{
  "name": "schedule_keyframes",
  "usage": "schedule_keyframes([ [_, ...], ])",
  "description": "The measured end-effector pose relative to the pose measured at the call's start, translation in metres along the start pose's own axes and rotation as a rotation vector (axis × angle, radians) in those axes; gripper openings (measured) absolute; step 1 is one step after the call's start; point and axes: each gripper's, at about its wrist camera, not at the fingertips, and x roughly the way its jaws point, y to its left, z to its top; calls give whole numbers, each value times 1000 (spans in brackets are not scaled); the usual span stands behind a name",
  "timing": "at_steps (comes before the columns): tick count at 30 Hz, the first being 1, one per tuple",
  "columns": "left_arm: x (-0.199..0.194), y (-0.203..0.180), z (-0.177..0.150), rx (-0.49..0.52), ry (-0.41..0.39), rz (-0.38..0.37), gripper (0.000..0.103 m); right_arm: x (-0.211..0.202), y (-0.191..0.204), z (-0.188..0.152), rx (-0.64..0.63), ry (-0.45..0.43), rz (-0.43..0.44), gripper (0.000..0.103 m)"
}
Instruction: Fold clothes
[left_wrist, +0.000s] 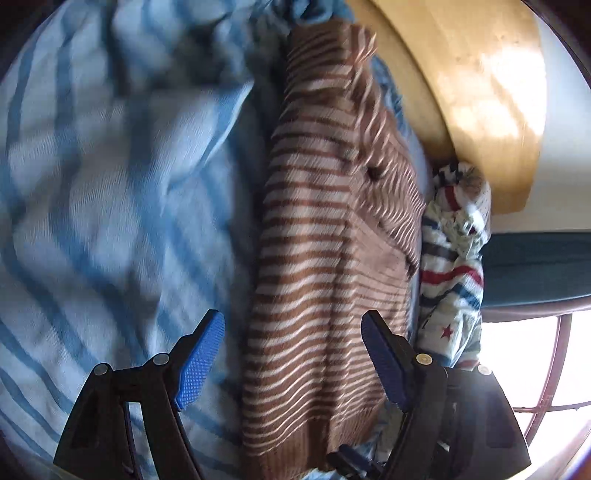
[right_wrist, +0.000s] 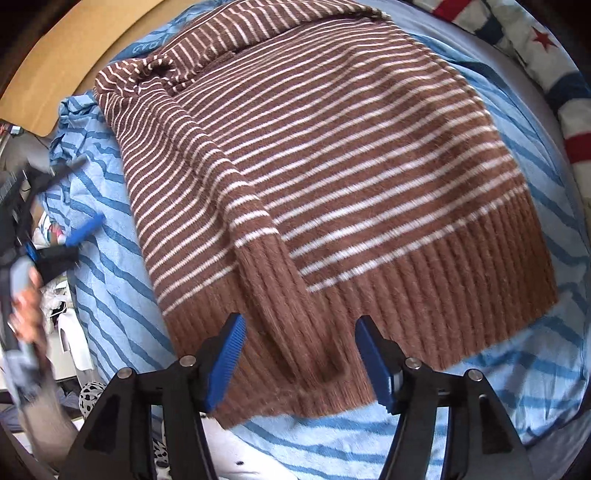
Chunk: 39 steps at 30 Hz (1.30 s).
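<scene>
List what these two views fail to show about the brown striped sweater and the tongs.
- Sweater second sleeve: right wrist view shows only one sleeve folded across; the other is hidden.
- Sweater collar: bunched at the top in the right wrist view, blurred in the left.
- Left tongs: motion-blurred at the right wrist view's edge.
- Right tongs: open, hovering over the cuff; contact unclear.

Sweater (right_wrist: 332, 177) spread flat on bedsheet (right_wrist: 517, 376), one sleeve (right_wrist: 258, 251) folded across its front, cuff at the hem. Beyond its far side, patterned pillow (right_wrist: 546, 55); behind the collar, wooden headboard (right_wrist: 55, 66). Off the sweater's other side, left gripper (right_wrist: 79, 199). Just before the hem, right gripper (right_wrist: 299, 362).
</scene>
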Motion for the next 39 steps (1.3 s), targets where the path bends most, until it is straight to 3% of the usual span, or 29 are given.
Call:
schedule_keyframes([
  [2,-3,-30,21,71,-37,55,77,5,4,11,-5,1,9,66],
  [4,5,-68,42,149,-55,170,77,8,8,22,-6,1,27,66],
  [8,36,-119,75,229,-38,373,77,11,13,46,3,-13,46,66],
  [10,58,-135,88,271,-28,474,77,11,15,62,12,-28,10,66],
  [14,110,-142,112,282,23,609,77,10,13,90,14,-64,-48,69],
  [18,159,-119,117,341,110,763,77,19,11,108,12,-46,-55,69],
  [21,149,-113,113,358,50,728,69,23,12,110,-19,-22,-52,69],
  [23,136,-108,112,348,30,696,47,28,24,106,-60,2,-30,69],
  [26,109,-93,114,292,27,585,29,39,34,94,-102,64,14,71],
  [28,91,-84,115,263,22,524,23,50,38,88,-115,96,-8,69],
  [30,73,-75,114,248,12,475,21,51,43,84,-127,94,-12,27],
  [32,51,-67,111,244,-9,447,20,44,50,80,-142,78,28,13],
  [36,-7,-39,106,235,-63,409,20,20,93,67,-282,82,134,13],
  [39,-43,-11,109,200,-81,427,20,34,131,42,-395,194,192,13],
])
